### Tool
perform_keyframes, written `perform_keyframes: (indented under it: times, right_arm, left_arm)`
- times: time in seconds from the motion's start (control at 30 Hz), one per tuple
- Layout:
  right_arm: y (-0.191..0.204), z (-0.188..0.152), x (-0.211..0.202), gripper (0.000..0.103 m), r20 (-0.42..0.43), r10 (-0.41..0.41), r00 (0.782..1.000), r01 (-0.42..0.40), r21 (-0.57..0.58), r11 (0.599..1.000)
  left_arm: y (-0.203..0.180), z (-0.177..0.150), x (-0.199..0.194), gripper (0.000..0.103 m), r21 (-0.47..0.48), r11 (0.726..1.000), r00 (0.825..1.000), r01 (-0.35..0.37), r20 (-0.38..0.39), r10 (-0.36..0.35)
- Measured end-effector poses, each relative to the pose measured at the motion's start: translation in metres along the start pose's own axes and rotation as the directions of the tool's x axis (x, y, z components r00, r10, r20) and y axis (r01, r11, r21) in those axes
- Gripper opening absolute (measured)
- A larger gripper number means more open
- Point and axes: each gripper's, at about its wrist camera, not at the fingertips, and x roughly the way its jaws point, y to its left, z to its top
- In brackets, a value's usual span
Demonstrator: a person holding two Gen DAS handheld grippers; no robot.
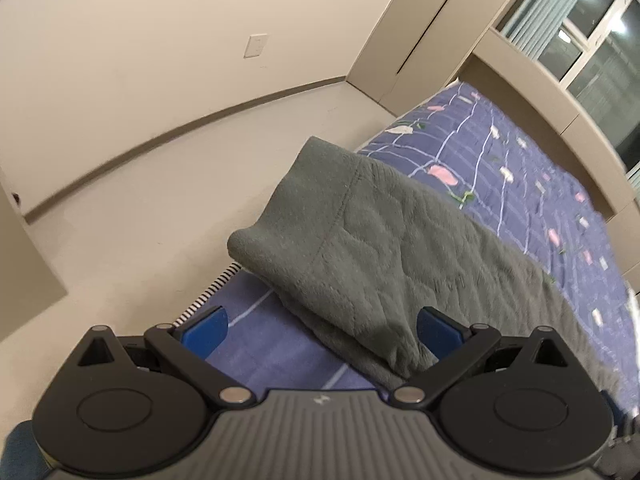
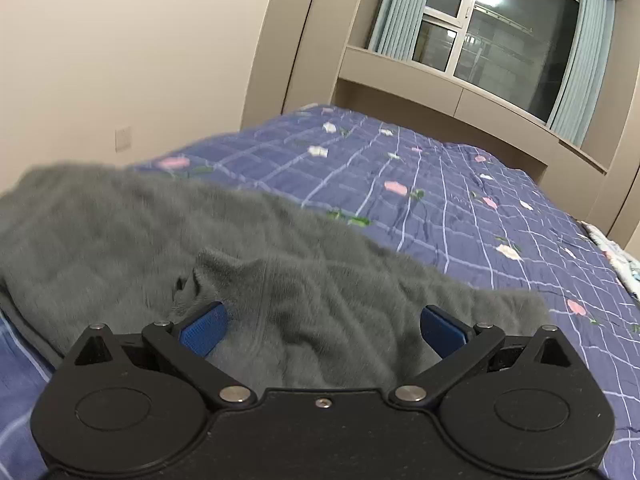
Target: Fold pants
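pants (image 1: 360,240) lie on bed (image 1: 520,168) near its edge, doubled into at least 2 layers, surface rumpled. left gripper (image 1: 320,338) and right gripper (image 2: 322,330): jaws apart, holding nothing. judgement: folding partly done; final fold and smoothing remain.

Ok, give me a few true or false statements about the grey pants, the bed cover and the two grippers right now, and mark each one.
1. The grey fleece pants lie on a blue checked bed cover with pink flowers. True.
2. The left gripper is clamped shut on the fabric. False: its blue fingers stand wide apart, nothing pinched.
3. The right gripper is open, with grey fabric lying between its fingers. True.
4. The pants lie on a wooden table. False: they lie on the bed.
5. The window shows bright daylight. False: the glass is dark and reflects ceiling lights.
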Motion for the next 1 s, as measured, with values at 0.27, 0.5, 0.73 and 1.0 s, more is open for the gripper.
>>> perform_keyframes:
  times: [0.27, 0.5, 0.73, 1.0]
  right_arm:
    - [0.005, -0.009, 0.009, 0.103, 0.015, -0.015, 1.000, 0.015, 0.011, 1.000]
    - [0.008, -0.015, 0.007, 0.103, 0.036, -0.030, 0.999, 0.030, 0.018, 0.999]
    - [0.009, -0.015, 0.007, 0.103, 0.036, -0.028, 0.999, 0.027, 0.021, 0.999]
    - [0.008, -0.015, 0.007, 0.103, 0.041, -0.023, 0.999, 0.022, 0.033, 0.999]
  left_arm:
    - [0.046, 0.003, 0.023, 0.102, -0.185, 0.967, 0.984, 0.174, -0.003, -0.177]
    - [0.052, 0.003, 0.035, 0.098, -0.240, 0.940, 0.970, 0.243, 0.030, -0.243]
    - [0.046, 0.003, 0.041, 0.097, -0.265, 0.917, 0.955, 0.297, 0.071, -0.289]
    - [0.064, -0.002, 0.033, 0.038, -0.406, 0.877, 0.966, 0.258, 0.139, -0.220]
